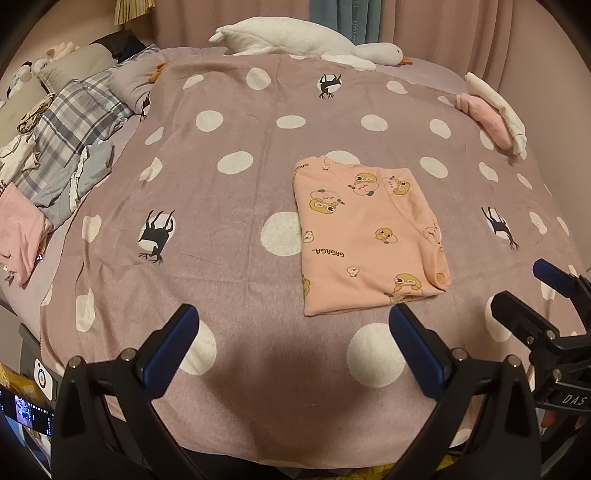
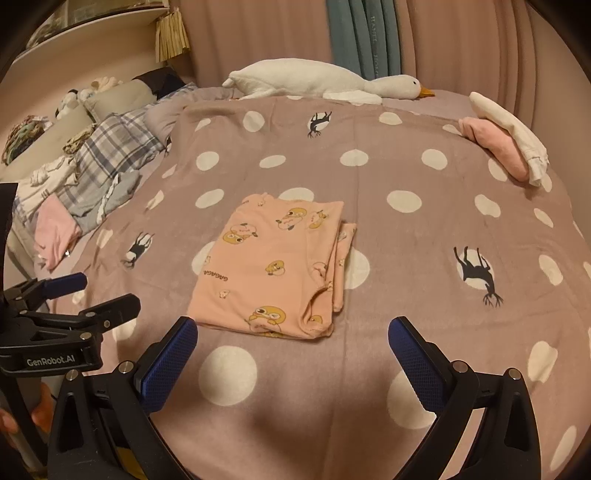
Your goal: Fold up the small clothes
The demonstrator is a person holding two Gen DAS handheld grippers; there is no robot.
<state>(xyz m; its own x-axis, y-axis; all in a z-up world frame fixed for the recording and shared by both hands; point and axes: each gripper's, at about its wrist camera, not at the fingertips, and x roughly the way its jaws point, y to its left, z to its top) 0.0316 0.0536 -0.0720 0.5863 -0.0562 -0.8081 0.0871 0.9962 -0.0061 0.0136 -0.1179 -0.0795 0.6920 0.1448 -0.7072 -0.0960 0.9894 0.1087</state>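
A peach cotton garment printed with cartoon ducks (image 1: 369, 236) lies folded into a flat rectangle on the mauve polka-dot blanket (image 1: 236, 206), clear of both tools. The left gripper (image 1: 293, 325) hangs above the blanket with its blue-padded jaws spread wide and empty; the right gripper (image 2: 291, 334) is likewise agape. Only the right wrist view shows the garment's layered edges (image 2: 341, 258) and a wooden shelf (image 2: 85, 33). Only the left wrist view shows a lit screen (image 1: 26, 413).
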